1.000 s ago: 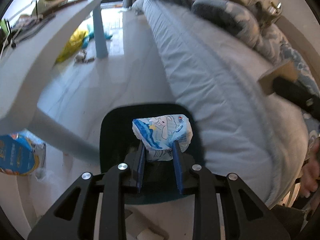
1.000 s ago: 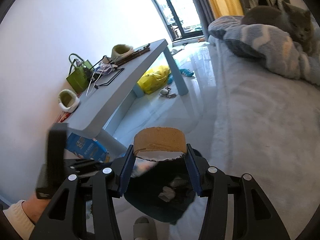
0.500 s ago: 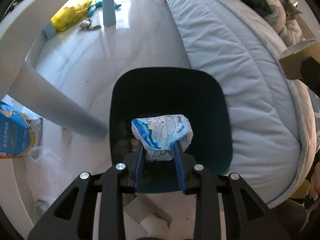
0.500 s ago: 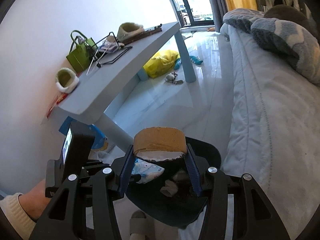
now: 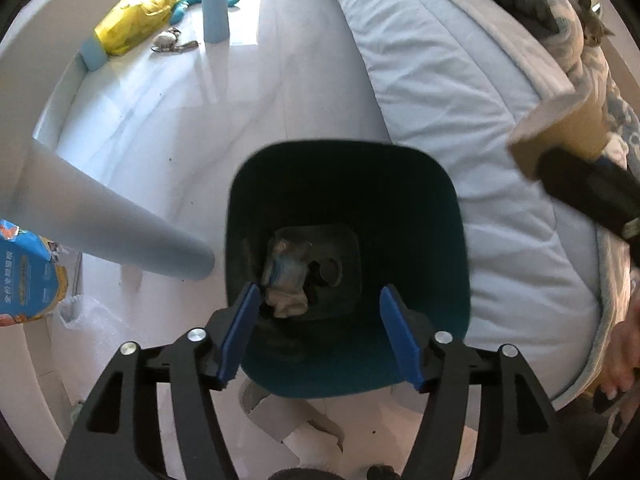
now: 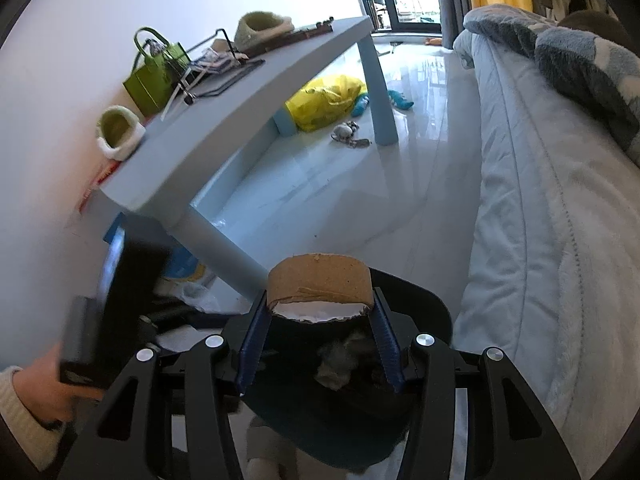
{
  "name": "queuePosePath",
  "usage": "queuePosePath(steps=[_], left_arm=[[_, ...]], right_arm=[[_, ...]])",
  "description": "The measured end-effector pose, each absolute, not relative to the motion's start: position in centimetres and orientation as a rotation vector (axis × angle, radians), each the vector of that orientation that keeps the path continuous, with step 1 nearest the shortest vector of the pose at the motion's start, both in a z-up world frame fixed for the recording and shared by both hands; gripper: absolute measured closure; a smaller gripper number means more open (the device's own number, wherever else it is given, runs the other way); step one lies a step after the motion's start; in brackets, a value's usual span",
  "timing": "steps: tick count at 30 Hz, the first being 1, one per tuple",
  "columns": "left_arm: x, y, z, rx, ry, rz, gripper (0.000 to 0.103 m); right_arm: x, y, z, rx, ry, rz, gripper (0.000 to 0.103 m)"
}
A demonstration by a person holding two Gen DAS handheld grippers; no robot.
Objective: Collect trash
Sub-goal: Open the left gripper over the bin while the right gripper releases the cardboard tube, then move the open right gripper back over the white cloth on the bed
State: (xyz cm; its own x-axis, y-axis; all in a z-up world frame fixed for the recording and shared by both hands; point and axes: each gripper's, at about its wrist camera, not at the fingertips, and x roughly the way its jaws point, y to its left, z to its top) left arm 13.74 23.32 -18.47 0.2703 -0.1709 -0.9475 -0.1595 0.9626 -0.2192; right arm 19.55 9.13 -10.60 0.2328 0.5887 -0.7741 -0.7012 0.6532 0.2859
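Gaping, the left fingers (image 5: 394, 336) have just released over the bin (image 5: 456, 208); right fingers (image 6: 384, 336) clench a cardboard ring (image 6: 318, 286).

blue bag (image 5: 24, 276) with yellow chinese print, too blurred to read

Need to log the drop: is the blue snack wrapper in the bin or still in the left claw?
In the bin. The wrapper lies at the bottom of the dark bin; the left claw has just opened, nothing between its pads.
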Motion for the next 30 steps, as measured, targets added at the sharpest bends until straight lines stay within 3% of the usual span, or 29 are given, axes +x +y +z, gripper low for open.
queuePosePath(steps=[13,30], left_arm=[[13.3,24.7,-12.1,-0.333,1.119,0.029,0.031],[11.8,22.5,-4.0,-0.241,0.815,0.008,0.055]], right_arm=[[19.7,10.4,-14.6,-0.255,1.102,0.853,0.052],[18.9,10.7,-17.3,-0.341,1.174,0.840,0.051]])
